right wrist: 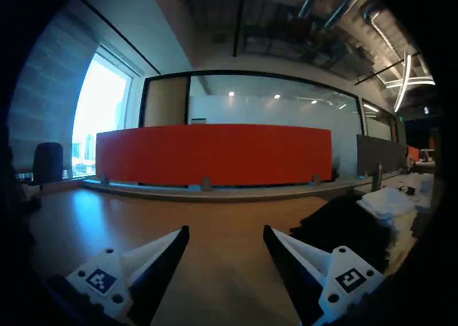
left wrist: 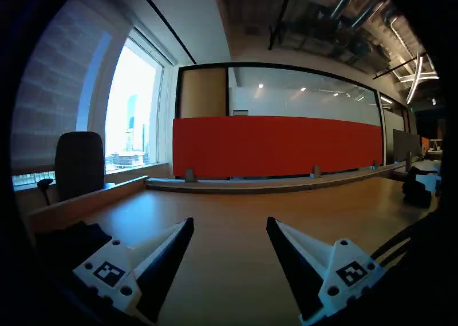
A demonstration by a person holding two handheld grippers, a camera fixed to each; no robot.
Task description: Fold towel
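At the desk's [right wrist: 114,223] right edge in the right gripper view lies a stack of folded white towels [right wrist: 391,207]. A dark heap [right wrist: 343,229] of cloth sits against its near side. The right gripper [right wrist: 225,227] hangs low over bare wood just left of that heap, its jaws spread with nothing between them.

In the left gripper view, the left gripper [left wrist: 229,220] is likewise low over bare wood, jaws spread and empty. A dark bundle [left wrist: 68,240] lies by its left finger, and a dark lump [left wrist: 417,191] sits far off to the right; I cannot tell what it is.

Along the desk's far side runs a red divider [right wrist: 214,154]. A chair [left wrist: 79,163] stands by the bright window [left wrist: 131,114].
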